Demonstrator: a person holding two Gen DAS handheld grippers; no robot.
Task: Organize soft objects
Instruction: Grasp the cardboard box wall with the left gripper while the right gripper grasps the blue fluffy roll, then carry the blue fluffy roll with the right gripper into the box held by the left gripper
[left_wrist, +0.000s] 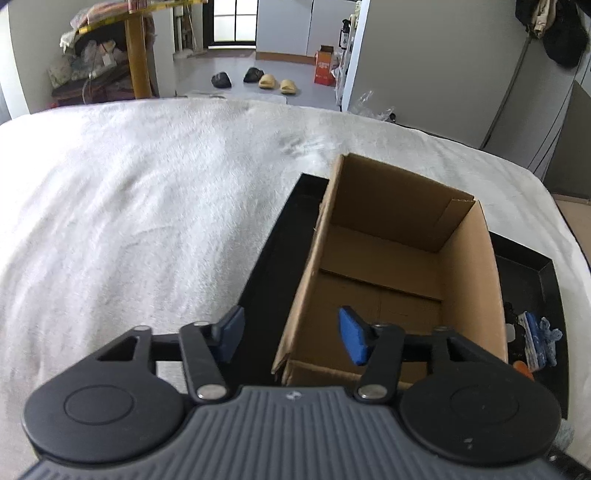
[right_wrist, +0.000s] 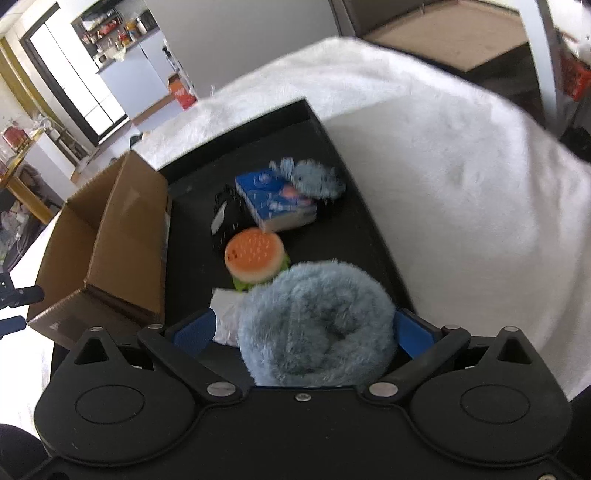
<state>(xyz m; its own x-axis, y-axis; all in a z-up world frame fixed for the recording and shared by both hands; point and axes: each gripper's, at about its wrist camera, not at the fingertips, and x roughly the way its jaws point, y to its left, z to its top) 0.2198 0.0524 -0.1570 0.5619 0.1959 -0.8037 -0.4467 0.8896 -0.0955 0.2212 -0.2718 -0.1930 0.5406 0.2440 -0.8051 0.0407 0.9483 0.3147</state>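
An open, empty cardboard box (left_wrist: 388, 258) stands on a black tray (left_wrist: 280, 236) on a white fluffy cover; the box also shows in the right wrist view (right_wrist: 110, 236). My left gripper (left_wrist: 291, 332) is open and empty, its jaws astride the box's near left wall. In the right wrist view a rolled fluffy blue towel (right_wrist: 314, 325) lies between the fingers of my right gripper (right_wrist: 306, 332), which is open wide around it. Beyond it on the tray (right_wrist: 354, 236) lie a toy burger (right_wrist: 255, 254), a blue tissue pack (right_wrist: 273, 199), a blue fuzzy toy (right_wrist: 314, 177) and a white soft piece (right_wrist: 225, 314).
A black object (right_wrist: 225, 214) lies behind the burger. The white cover (left_wrist: 129, 206) spreads left of the tray and also to its right (right_wrist: 461, 177). Slippers (left_wrist: 273, 83) and an orange box (left_wrist: 325, 66) are on the floor beyond the bed.
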